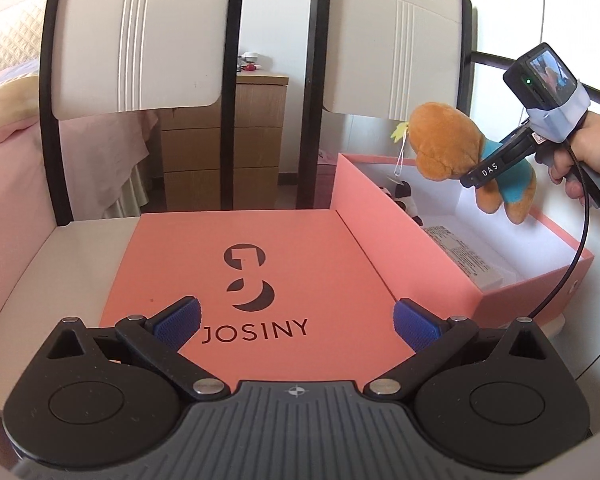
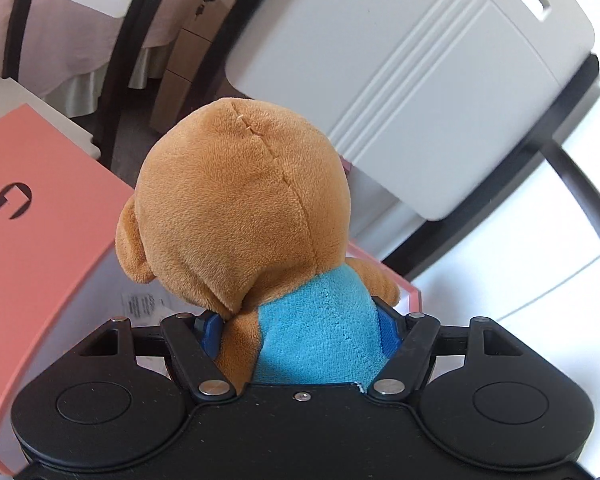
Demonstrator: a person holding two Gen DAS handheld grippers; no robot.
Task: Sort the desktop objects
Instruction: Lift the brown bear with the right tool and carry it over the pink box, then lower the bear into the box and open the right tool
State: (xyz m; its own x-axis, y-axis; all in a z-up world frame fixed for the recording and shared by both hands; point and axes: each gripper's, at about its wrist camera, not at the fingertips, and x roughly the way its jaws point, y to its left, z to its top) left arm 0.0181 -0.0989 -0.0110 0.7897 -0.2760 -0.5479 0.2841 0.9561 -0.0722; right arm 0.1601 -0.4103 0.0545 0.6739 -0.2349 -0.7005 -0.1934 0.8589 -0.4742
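Right gripper: jaws clamped on the blue torso of the bear, head forward, so it hangs clear above the open box, apparently for dropping in. A small black-and-white toy lies inside. Left gripper: jaws wide and empty, poised over the lid lying beside the box.

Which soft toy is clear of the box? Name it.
The brown bear in blue, clamped in the right gripper above the box; the black-and-white toy lies inside.
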